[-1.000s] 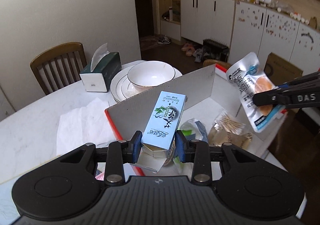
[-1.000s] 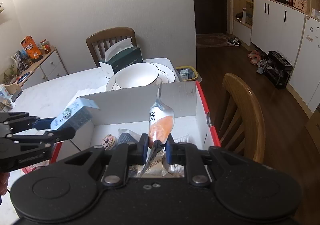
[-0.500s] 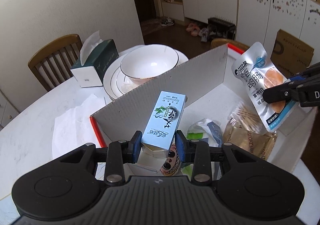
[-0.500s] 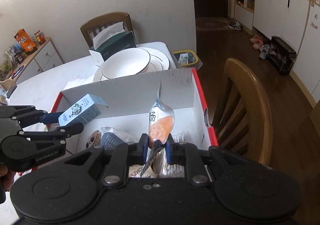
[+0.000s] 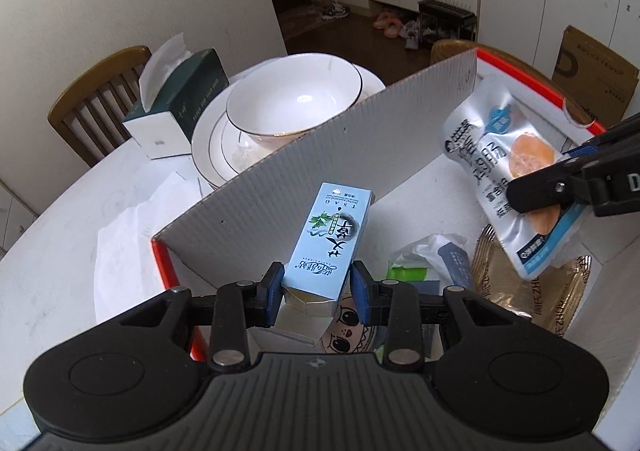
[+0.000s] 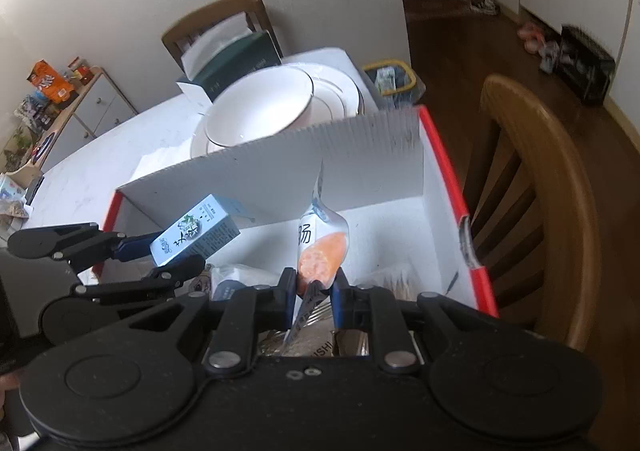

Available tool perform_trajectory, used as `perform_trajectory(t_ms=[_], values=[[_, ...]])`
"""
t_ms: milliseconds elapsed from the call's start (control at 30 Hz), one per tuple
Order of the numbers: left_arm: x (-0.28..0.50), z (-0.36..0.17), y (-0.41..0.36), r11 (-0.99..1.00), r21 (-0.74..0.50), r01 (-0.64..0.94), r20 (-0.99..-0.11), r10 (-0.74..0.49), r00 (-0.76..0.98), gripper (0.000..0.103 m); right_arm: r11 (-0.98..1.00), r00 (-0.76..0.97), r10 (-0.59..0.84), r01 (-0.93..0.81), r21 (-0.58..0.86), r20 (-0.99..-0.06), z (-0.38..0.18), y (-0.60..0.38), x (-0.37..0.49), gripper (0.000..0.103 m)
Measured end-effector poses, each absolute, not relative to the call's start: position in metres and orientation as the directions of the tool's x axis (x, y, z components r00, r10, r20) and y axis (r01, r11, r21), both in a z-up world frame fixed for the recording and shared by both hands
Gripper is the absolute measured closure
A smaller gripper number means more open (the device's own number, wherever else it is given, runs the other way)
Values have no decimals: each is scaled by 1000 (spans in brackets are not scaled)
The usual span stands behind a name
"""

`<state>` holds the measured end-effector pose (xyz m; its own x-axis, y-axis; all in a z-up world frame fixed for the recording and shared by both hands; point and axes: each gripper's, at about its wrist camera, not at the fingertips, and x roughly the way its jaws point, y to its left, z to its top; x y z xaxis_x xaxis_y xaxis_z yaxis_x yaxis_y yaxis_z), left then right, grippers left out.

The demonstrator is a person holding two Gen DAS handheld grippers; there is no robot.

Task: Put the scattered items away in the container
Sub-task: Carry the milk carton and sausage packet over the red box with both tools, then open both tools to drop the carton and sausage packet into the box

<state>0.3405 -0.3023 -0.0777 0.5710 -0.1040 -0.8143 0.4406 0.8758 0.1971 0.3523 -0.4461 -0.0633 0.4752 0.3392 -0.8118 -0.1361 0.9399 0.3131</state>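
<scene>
Cardboard walls of the box [image 5: 320,155] now rise around both loads: the left tongs [image 5: 318,289], clenched on a pale blue carton [image 5: 330,239], and the right tongs [image 6: 314,293], clenched on a sausage packet [image 6: 322,247], have sunk from above the rim to hang inside, over packets already stowed. Letting go looks next.

white bowl [image 5: 294,103] on stacked plates [image 5: 208,139], green tissue box [image 5: 180,103] beside, wooden chair [image 6: 532,187] near.
</scene>
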Motion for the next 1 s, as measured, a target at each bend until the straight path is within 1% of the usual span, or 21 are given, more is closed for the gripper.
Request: perform_trajectory(t_ms=[167,700,767,833,900,967,1000], values=[[346,-87,-305,869,196,455,-836,-95,541,69,935,430,351,-122,332,-831,-77,-445,362,87],[359,-103,-312,847,185,498,-881,-81,466,69,938,398,345,-112,328,-850,-94,-439,376,86],[360,-103,-312,846,175,504,-887,-87,454,69,938,394,344,-119,324,-852,-95,-439,377,86],[360,-104,-311,846,167,506,-890,-91,446,69,940,390,341,-125,317,-856,-94,-438,377,83],[360,-104,-310,848,161,505,-891,-95,444,67,943,390,331,-132,304,-859,-94,-436,378,80],[360,-103,-309,851,158,501,-888,-100,448,61,945,391,326,-139,295,-861,-94,-436,377,79],[359,-102,-309,851,155,501,-887,-103,450,60,946,391,323,-145,289,-862,-93,-436,377,78]])
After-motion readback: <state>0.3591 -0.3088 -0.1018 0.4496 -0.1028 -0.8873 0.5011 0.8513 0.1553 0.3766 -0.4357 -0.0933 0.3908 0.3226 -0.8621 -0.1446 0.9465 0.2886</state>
